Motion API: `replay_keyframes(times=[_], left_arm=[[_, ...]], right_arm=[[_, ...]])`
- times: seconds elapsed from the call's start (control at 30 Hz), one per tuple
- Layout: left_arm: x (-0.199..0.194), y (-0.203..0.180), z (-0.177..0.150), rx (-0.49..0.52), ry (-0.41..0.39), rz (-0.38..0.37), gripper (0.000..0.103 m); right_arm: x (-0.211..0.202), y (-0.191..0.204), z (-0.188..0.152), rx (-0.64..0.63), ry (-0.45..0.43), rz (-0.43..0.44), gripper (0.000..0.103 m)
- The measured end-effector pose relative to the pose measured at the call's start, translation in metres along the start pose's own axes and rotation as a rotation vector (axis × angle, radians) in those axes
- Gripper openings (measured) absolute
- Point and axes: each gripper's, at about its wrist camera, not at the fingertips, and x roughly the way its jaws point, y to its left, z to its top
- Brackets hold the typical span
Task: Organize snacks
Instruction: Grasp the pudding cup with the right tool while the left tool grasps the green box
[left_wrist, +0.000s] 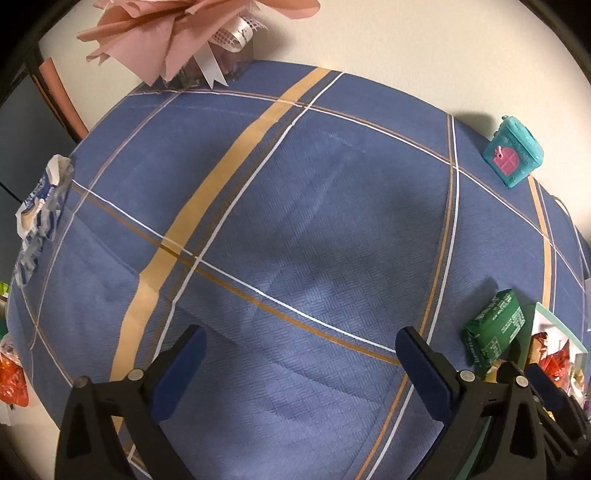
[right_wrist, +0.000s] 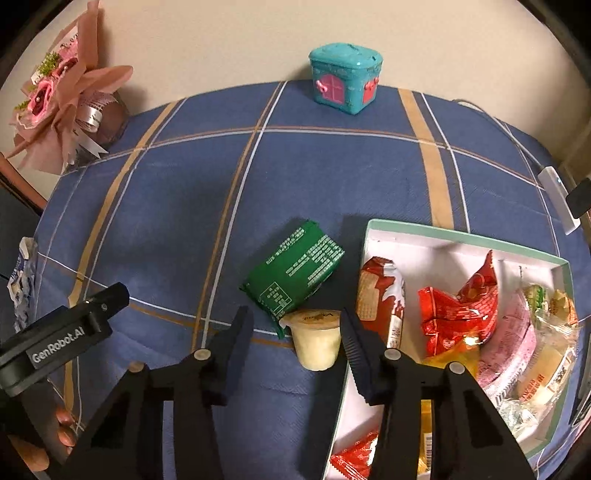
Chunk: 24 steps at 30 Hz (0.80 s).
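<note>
A small pale jelly cup (right_wrist: 317, 343) lies on the blue checked cloth between the fingers of my right gripper (right_wrist: 295, 314). The right pad is against it and the left pad stands apart, so the jaws are open. A green snack packet (right_wrist: 295, 269) (left_wrist: 495, 328) lies just beyond the cup. To the right stands a white box with a mint rim (right_wrist: 461, 236) holding several packets, among them a red wafer pack (right_wrist: 380, 295) and a red bag (right_wrist: 461, 310). My left gripper (left_wrist: 301, 339) hangs open over bare cloth, with nothing between its fingers.
A teal toy house (right_wrist: 345, 77) (left_wrist: 515, 151) stands at the table's far edge by the wall. A pink bouquet (right_wrist: 55, 103) sits at the far left corner. A blue-white wrapper (left_wrist: 40, 199) lies at the left edge. A white power strip (right_wrist: 557, 199) lies far right.
</note>
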Motion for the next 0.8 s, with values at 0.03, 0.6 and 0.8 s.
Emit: replay_keyframes(times=[0.03,0.6,0.8], left_arm=[[0.001,0.0,0.0,0.0,0.003,-0.003,0.103],[0.01,-0.005,0.005,0.005,0.014,-0.016,0.103],[0.013,-0.007,0.005,0.012,0.015,-0.006,0.103]], right_arm=[[0.002,0.0,0.0,-0.002,0.001,-0.012,0.05],[0.025,0.013,0.0,-0.035,0.048,-0.018,0.05],[0.032,0.019,-0.001,-0.053,0.039,-0.033,0.05]])
